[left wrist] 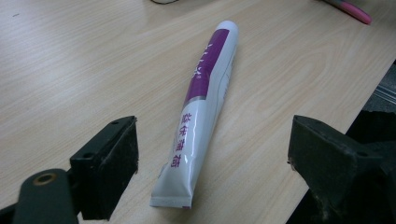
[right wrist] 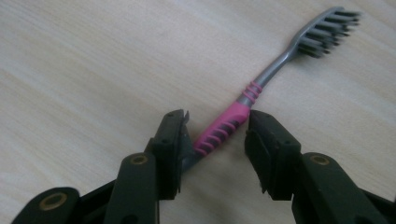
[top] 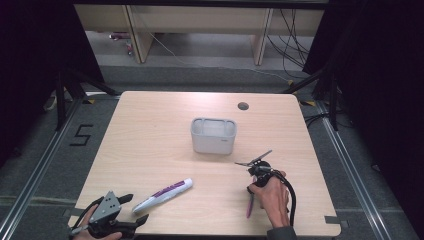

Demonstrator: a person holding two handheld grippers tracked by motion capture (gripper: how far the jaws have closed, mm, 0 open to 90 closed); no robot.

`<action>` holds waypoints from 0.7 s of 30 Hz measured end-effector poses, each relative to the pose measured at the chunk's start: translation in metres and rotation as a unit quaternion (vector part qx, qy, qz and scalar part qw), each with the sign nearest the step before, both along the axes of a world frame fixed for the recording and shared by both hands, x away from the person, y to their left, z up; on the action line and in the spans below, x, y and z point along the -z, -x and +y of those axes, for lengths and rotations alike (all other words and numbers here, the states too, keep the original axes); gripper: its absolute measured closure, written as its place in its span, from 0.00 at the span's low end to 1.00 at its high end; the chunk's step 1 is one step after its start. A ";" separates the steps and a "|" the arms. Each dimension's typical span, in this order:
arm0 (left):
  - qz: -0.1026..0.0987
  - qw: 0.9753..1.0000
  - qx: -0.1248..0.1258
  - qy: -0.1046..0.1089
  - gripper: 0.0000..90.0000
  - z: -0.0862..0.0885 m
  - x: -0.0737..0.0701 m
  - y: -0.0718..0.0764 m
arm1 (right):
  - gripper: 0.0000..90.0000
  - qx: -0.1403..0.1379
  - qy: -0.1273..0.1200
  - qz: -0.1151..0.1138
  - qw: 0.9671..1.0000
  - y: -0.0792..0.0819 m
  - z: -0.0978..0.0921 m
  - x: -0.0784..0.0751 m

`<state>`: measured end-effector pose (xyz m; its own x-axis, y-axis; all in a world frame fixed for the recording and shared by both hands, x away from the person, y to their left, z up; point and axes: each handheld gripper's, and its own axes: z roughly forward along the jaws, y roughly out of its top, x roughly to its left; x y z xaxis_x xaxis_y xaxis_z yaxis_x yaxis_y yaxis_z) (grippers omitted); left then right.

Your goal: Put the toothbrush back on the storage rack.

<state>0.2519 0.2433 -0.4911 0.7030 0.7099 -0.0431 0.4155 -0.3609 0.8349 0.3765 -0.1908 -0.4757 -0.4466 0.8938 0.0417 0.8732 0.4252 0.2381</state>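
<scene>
Pale woodgrain table (top: 150, 145), glossy toothpaste tube (left wrist: 201, 112)

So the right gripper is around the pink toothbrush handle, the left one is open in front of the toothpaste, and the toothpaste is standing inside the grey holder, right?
Not quite. The toothpaste is not in the holder; it lies flat on the table, as the high view shows. The rest holds: the right gripper is around the toothbrush handle, and the left gripper is open in front of the toothpaste.
</scene>
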 end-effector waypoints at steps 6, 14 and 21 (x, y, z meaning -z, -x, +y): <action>0.002 1.000 0.002 0.003 0.17 0.000 0.000 0.000 | 0.70 -0.007 0.001 0.008 1.000 0.001 0.000 0.000; 0.002 1.000 0.003 0.002 0.17 0.000 0.000 0.000 | 0.79 -0.031 0.012 0.017 0.999 -0.001 -0.004 -0.001; 0.001 1.000 0.004 0.001 0.17 0.000 -0.001 0.000 | 0.83 -0.041 0.026 0.032 0.998 -0.004 -0.007 -0.001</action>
<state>0.2521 0.2432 -0.4905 0.7091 0.7036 -0.0462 0.4148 -0.3633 0.8342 0.3801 -0.1976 -0.4749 -0.5159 0.8562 0.0265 0.8478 0.5060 0.1587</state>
